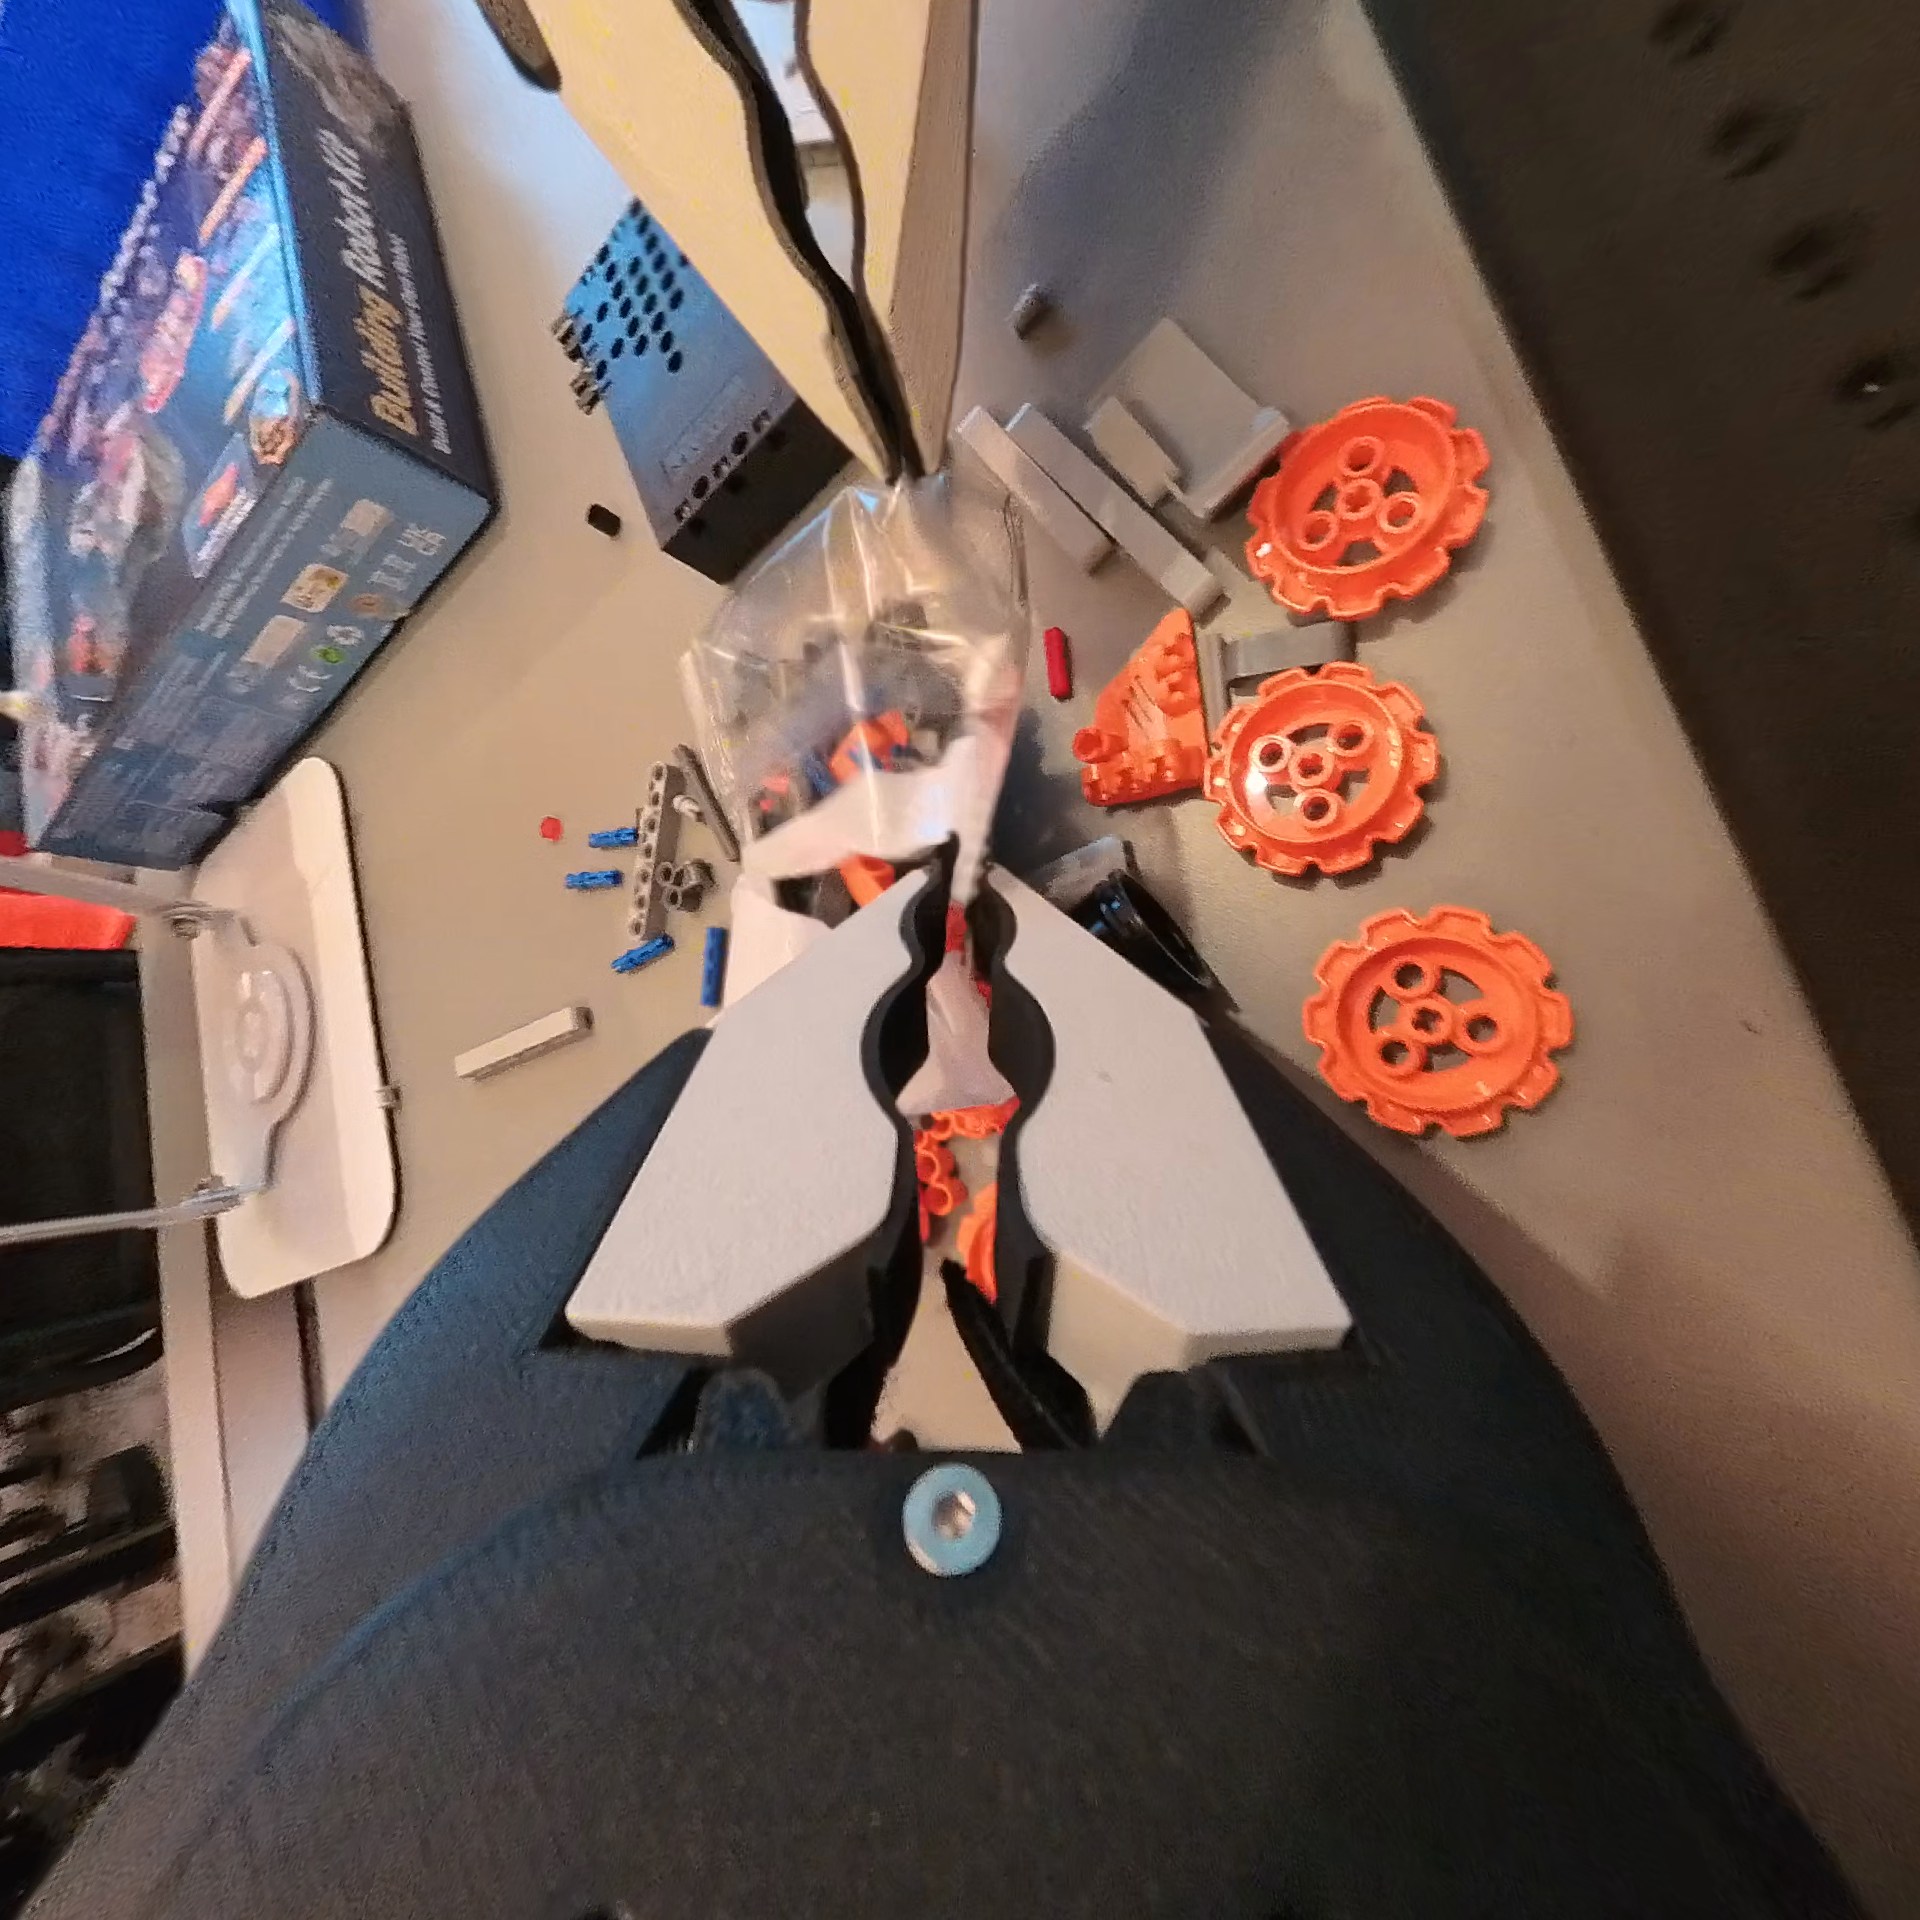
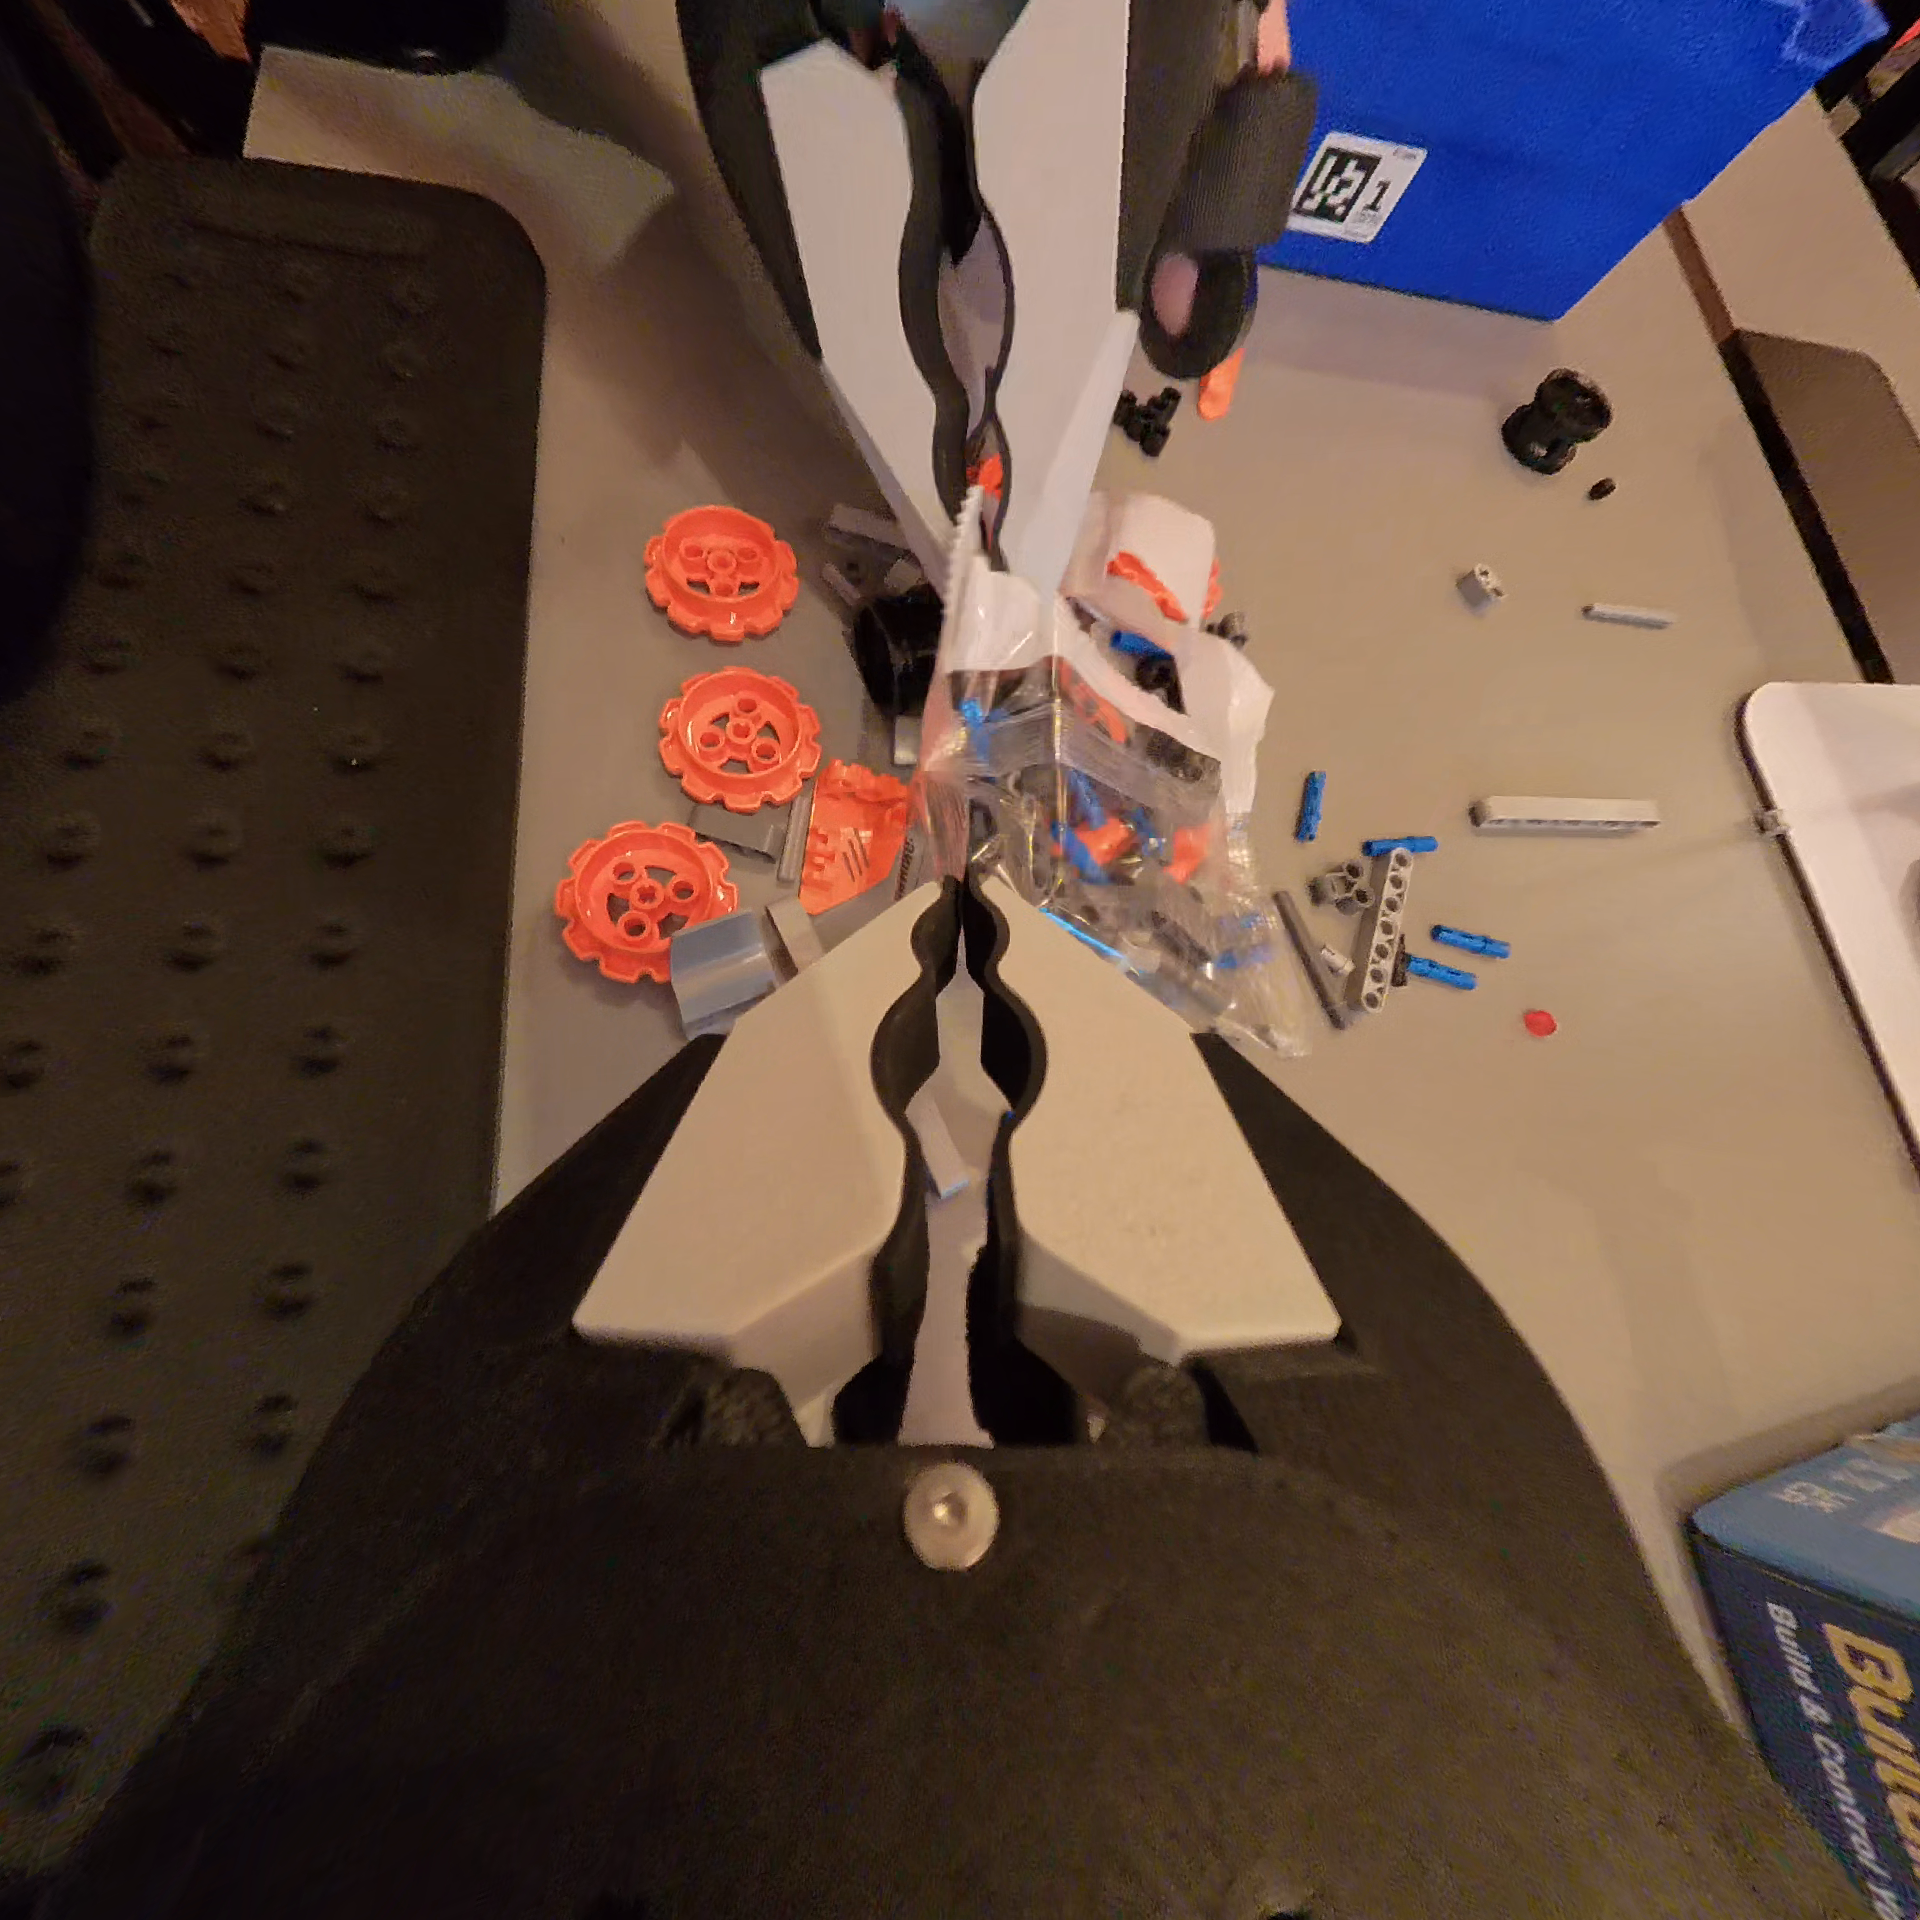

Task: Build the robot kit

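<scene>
- left gripper (image 1: 954, 883) is clenched on one torn edge of a clear plastic bag (image 1: 862, 675) of small parts.
- right gripper (image 2: 961, 899) pinches the bag's opposite edge — the bag (image 2: 1101, 790) hangs stretched between them above the grey table (image 2: 1351, 1195).
- three orange gear wheels (image 1: 1320, 769) lie just beside it, with grey blocks (image 1: 1091, 488).
- blue pins (image 2: 1465, 940) lie scattered near a printed box (image 1: 239, 468).

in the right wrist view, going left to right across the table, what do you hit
black studded mat → orange gears → clear bag of small parts pinched by both tools → grey holed beam → red stud → white tray
</scene>
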`<control>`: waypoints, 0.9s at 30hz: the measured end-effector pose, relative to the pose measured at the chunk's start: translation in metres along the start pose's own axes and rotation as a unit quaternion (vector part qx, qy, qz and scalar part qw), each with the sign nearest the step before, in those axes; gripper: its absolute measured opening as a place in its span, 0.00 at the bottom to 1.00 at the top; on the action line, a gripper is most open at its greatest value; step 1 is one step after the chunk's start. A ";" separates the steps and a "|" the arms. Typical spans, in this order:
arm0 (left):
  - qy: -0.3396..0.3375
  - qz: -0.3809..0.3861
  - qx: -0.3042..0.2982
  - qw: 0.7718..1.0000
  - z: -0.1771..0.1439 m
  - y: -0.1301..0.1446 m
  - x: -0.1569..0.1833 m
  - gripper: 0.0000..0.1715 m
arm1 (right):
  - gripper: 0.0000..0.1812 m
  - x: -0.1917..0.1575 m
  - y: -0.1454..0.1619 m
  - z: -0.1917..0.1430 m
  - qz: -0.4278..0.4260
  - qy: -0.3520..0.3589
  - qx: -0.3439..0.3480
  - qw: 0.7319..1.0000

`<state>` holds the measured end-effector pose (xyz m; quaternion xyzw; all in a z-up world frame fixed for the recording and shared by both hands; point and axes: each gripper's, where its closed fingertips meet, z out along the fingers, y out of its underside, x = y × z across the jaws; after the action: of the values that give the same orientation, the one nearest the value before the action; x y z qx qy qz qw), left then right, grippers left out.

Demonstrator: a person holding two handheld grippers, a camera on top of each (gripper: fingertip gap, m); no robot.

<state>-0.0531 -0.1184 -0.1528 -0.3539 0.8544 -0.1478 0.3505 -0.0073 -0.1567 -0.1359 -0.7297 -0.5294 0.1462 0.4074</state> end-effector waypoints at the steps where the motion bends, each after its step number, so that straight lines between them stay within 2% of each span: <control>1: 0.005 -0.005 0.001 1.000 -0.002 0.001 0.000 0.01 | 0.00 -0.002 0.001 0.000 0.000 -0.003 -0.001 1.000; 5: 0.001 -0.022 -0.017 1.000 -0.004 0.012 -0.005 0.00 | 0.00 -0.004 0.005 -0.002 0.004 -0.010 -0.004 1.000; 7: 0.006 -0.040 -0.013 0.999 -0.004 0.012 -0.006 0.05 | 0.00 -0.008 0.008 0.000 0.005 -0.020 -0.011 1.000; 10: -0.002 -0.054 -0.001 0.999 -0.005 0.007 -0.011 0.07 | 0.00 -0.012 0.014 0.003 -0.001 -0.027 -0.025 0.999; 16: -0.067 -0.114 0.010 0.991 -0.001 0.008 -0.040 0.20 | 0.00 -0.016 0.019 0.005 -0.006 -0.035 -0.037 0.999; 17: -0.066 -0.119 0.006 0.991 0.001 0.009 -0.040 0.25 | 0.00 -0.016 0.020 0.005 -0.007 -0.035 -0.038 0.999; 20: -0.079 -0.121 -0.009 0.989 0.007 0.013 -0.044 0.27 | 0.00 -0.017 0.020 0.005 -0.008 -0.038 -0.036 0.999; 24: -0.101 -0.133 0.001 0.986 0.007 0.010 -0.053 0.36 | 0.00 -0.019 0.023 0.006 -0.014 -0.038 -0.045 0.998; 27: -0.080 -0.129 -0.006 0.988 0.013 0.009 -0.045 0.33 | 0.00 -0.018 0.023 0.005 -0.013 -0.038 -0.043 0.998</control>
<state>-0.0260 -0.0803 -0.1439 -0.4736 0.7719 -0.1582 0.3936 -0.0029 -0.1732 -0.1607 -0.7334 -0.5601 0.1452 0.3569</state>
